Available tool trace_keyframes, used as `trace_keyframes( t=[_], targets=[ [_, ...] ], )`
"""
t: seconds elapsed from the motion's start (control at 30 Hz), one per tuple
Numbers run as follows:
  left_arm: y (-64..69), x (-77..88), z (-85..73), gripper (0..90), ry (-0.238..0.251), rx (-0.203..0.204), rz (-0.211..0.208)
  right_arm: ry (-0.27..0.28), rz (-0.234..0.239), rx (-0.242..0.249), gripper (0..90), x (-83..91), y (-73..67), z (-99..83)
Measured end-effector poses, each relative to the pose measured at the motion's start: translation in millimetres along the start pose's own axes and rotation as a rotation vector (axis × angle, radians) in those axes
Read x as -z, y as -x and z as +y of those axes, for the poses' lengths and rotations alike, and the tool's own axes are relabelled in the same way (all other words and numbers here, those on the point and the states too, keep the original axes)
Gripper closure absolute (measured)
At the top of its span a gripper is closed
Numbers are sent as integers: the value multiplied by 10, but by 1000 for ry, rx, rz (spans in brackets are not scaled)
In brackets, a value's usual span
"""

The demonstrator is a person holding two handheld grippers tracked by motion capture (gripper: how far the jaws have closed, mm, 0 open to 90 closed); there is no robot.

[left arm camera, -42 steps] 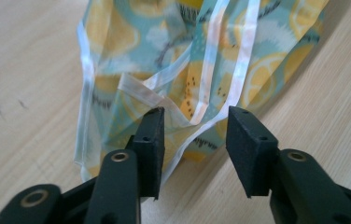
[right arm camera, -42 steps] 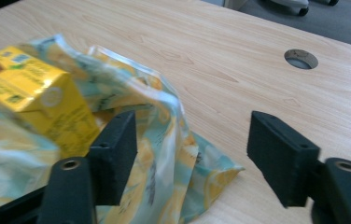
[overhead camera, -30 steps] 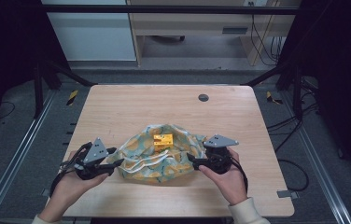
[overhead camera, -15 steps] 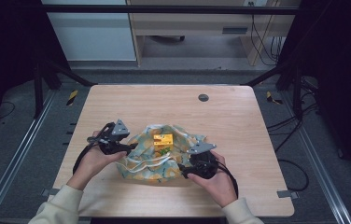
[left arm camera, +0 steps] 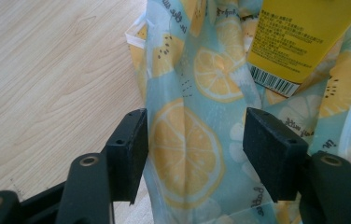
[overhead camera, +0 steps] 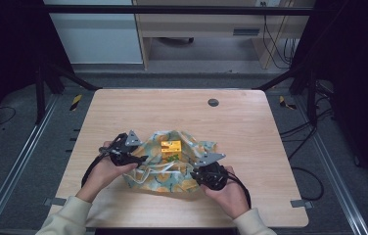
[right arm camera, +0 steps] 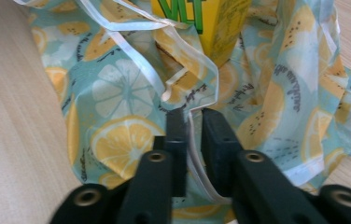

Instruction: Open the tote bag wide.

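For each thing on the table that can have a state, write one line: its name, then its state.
Lemon-print bag: crumpled, lying on the table.
Yellow carton: upright amid the bag.
Left gripper: open, jaws just widened, bag fabric between.
Right gripper: just closed, pinching the bag's white-trimmed edge.

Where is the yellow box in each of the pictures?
High view: the yellow box sits mid-table on the lemon-print bag.
Left gripper view: the box is at the top right, barcode facing the camera.
Right gripper view: the box is at the top middle, with green letters.
Shared landmark: the lemon-print bag lies under the box in every view.
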State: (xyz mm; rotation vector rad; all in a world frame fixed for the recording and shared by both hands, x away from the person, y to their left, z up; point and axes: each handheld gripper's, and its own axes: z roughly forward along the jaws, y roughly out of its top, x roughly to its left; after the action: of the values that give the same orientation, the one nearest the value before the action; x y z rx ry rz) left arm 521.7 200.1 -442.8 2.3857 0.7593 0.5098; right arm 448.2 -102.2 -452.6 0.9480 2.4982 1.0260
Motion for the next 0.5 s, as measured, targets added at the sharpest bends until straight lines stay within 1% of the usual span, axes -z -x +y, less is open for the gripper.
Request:
trace_keyframes(
  t=[0.1,0.17,0.27,0.3,0.33,0.37,0.43,0.5],
  targets=[
    [-23,7,-15,407,2,8,5,9,23,10,879,30,0,-5],
    [-43,5,-32,410,-1,13,11,13,23,21,891,58,-5,-14],
    [-73,-10,-71,426,-6,26,13,12,22,24,894,86,-18,-29],
    [-81,-11,-81,446,-11,27,14,11,24,29,895,95,-21,-40],
    [-88,-19,-90,478,-6,27,5,13,25,27,895,100,-28,-49],
    [-94,-19,-93,523,-3,22,4,14,27,30,895,109,-32,-57],
    [-111,-34,-103,593,-1,23,-2,37,32,37,895,131,-41,-63],
    [-117,-50,-119,660,-12,24,-9,58,36,48,895,166,-44,-60]
  ],
)
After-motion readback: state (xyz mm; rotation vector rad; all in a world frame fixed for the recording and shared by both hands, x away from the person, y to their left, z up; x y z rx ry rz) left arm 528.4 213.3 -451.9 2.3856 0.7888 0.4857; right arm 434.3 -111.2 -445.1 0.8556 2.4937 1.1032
